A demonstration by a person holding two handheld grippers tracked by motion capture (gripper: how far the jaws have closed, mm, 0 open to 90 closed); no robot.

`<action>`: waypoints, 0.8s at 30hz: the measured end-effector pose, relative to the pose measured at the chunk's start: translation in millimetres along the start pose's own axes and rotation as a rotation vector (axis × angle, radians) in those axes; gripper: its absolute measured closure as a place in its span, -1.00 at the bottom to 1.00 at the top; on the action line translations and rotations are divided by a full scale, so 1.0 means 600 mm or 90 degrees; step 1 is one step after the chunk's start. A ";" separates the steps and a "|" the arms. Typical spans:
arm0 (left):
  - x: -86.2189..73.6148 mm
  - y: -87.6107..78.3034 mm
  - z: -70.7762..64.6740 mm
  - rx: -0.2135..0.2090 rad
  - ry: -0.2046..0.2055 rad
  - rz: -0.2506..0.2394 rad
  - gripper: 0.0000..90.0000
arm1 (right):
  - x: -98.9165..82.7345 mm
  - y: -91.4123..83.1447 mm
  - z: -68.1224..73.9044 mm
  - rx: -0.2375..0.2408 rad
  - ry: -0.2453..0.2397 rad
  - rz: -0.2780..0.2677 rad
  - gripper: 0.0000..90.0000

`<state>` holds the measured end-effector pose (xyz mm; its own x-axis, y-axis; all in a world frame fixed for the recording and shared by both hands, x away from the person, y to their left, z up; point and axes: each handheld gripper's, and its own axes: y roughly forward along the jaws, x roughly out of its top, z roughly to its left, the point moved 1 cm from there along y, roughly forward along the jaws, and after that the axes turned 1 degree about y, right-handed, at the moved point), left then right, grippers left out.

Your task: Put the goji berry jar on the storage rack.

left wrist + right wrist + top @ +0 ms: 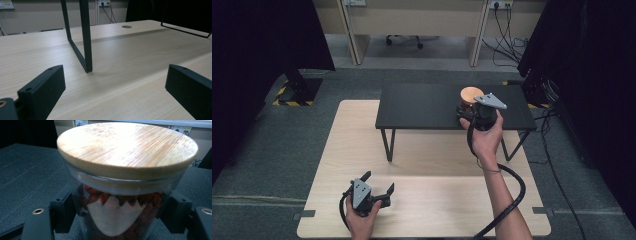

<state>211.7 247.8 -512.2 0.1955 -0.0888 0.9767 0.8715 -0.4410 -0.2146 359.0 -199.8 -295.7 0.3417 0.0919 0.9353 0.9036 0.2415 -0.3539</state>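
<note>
A glass jar (471, 95) with a round wooden lid (127, 145) stands on the right part of a low black table (422, 107). Through the glass I see red dried pieces and a white label (113, 216). My right gripper (470, 108) is at the jar's near side, and its two black jaws press on the jar's left and right walls in the right gripper view, so it is shut on the jar (125, 195). My left gripper (379, 181) rests low on the light wooden table (362, 150), held in a hand, jaws wide apart and empty (113, 75).
The black table stands on thin metal legs (86, 37) on top of the wooden table. Black curtains hang at both sides, cables (507, 35) run at the back right, and a yellow-striped stand base (297, 92) sits on the floor at the left.
</note>
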 end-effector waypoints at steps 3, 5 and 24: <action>0.000 0.001 0.000 0.000 0.001 0.001 -0.95 | 0.000 0.000 -0.001 0.001 0.000 0.001 -0.42; 0.000 0.001 0.000 0.000 0.002 0.001 -0.96 | 0.002 0.000 -0.001 0.002 0.000 0.003 -0.42; 0.000 0.000 0.001 0.000 -0.004 0.000 -0.96 | -0.016 -0.056 -0.005 0.019 -0.001 -0.038 -0.99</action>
<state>212.0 248.6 -512.2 0.1990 -0.0826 0.9765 0.8712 -0.4414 -0.2149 325.9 -211.9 -292.8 0.2866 0.0771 0.9550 0.9143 0.2759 -0.2966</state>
